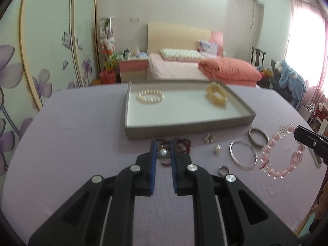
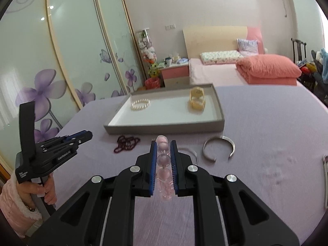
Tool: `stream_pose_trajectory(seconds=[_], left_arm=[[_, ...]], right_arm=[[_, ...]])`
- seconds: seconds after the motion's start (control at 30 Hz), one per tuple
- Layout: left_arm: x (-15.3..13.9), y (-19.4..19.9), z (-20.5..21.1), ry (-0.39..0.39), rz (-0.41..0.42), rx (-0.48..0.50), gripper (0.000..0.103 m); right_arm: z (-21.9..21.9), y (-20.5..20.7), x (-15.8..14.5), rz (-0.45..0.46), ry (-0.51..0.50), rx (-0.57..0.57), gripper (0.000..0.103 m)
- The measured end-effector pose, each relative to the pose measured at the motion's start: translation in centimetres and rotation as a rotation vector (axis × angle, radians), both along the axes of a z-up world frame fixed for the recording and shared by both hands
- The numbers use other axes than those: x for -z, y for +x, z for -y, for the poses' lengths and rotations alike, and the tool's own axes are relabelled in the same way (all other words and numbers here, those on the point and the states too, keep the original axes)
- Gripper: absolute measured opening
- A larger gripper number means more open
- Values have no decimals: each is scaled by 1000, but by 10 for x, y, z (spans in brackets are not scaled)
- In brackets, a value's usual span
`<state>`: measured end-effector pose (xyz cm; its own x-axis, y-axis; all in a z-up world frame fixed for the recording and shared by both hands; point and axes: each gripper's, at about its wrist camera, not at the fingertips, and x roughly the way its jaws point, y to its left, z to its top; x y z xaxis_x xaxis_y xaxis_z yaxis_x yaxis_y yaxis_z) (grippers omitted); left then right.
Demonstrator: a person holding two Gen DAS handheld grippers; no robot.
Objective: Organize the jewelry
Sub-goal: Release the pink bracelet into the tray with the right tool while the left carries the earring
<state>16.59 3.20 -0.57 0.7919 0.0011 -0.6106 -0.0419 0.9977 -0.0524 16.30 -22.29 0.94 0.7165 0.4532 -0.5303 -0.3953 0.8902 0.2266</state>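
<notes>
Jewelry is split between a grey tray (image 2: 164, 128) near the far edge of the lilac-covered tabletop (image 2: 266, 143) and the cloth in front of it. Inside the tray lie two pieces: a white pearl bracelet (image 2: 140, 104) toward its left end and a chunky yellow bracelet (image 2: 197, 99) toward its right end, well apart.

The right gripper (image 2: 163, 143) is clamped on a pink bead bracelet (image 1: 280, 154), which hangs clear of the cloth as a loop below the jaws; from its own camera the beads run in a line between the blue pads. The left gripper (image 1: 163, 143) has its jaws drawn in on a single silvery ball bead (image 1: 163, 155); whether the pads truly pinch it or only flank it I cannot tell for certain, though it looks gripped.

The tray lies straight ahead of both tongs, its long axis running left to right across their line of reach, its near wall facing them. The right gripper looks somewhat nearer the tray's right half, so the open floor between the two bracelets seems the natural landing spot.

Left on the cloth by the tray's near wall: one dark red bead string (image 2: 126, 143), two silver bangles (image 1: 244, 153) side by side, one small ring (image 1: 223, 170), and two small pale clusters (image 1: 210, 138) too small to name.
</notes>
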Motion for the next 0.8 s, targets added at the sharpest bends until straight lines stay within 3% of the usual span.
stream_pose_trajectory(seconds=[0.47,0.8], left_arm=[[-36,31,0,5,97,-2,14],[-44,79,-16,-3,125,-25,14]], right_arm=[[-12,59,-42,85,-8,45,14],[-54,140,-22,19,-39,22,14]])
